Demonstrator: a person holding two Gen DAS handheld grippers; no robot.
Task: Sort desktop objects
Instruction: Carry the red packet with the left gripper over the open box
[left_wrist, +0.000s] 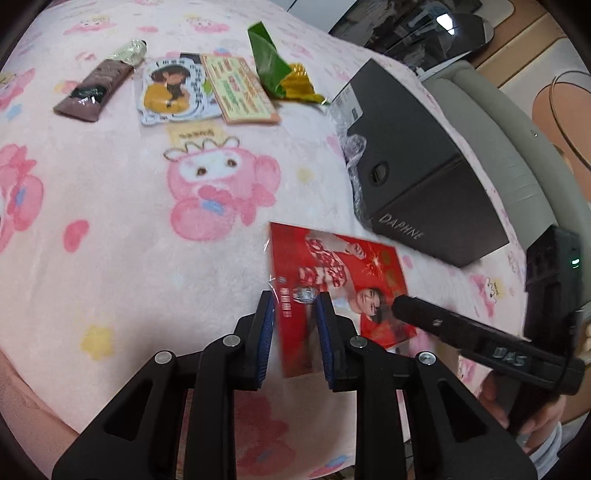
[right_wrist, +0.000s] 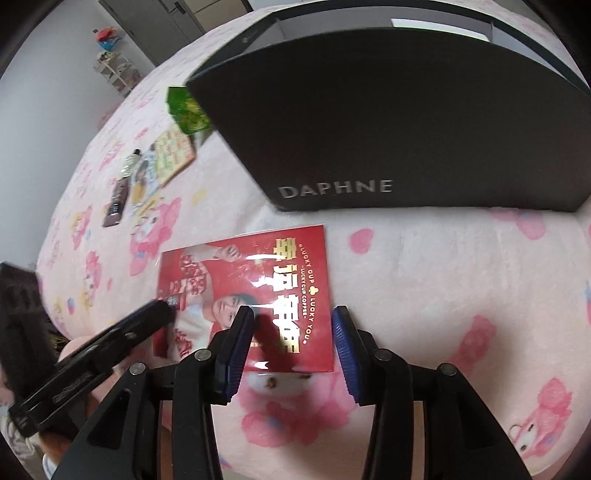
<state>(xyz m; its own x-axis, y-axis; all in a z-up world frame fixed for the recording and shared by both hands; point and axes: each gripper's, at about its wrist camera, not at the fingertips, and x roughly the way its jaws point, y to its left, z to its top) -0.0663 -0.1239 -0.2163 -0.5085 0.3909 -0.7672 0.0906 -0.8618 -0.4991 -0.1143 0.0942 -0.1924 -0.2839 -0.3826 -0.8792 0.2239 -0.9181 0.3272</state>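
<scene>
Left wrist view: my left gripper (left_wrist: 294, 299) has fingers apart over the red card (left_wrist: 332, 291), nothing clamped. My right gripper (right_wrist: 293, 314) is also spread, wider, straddling the card's (right_wrist: 258, 295) near right corner; contact unclear. Card's near edge is hidden behind my fingers, its print blurred. It lies flat just before the black box (right_wrist: 388, 129), long axis running toward the box in the left view. Pink cartoon blanket (left_wrist: 110, 221) underneath; tube (left_wrist: 94, 92), sticker (left_wrist: 173, 88), green wrapper (left_wrist: 269, 62) well beyond.

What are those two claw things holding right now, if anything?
Nothing. Both the left gripper and right gripper are open above the red card, which lies flat on the pink blanket.
</scene>
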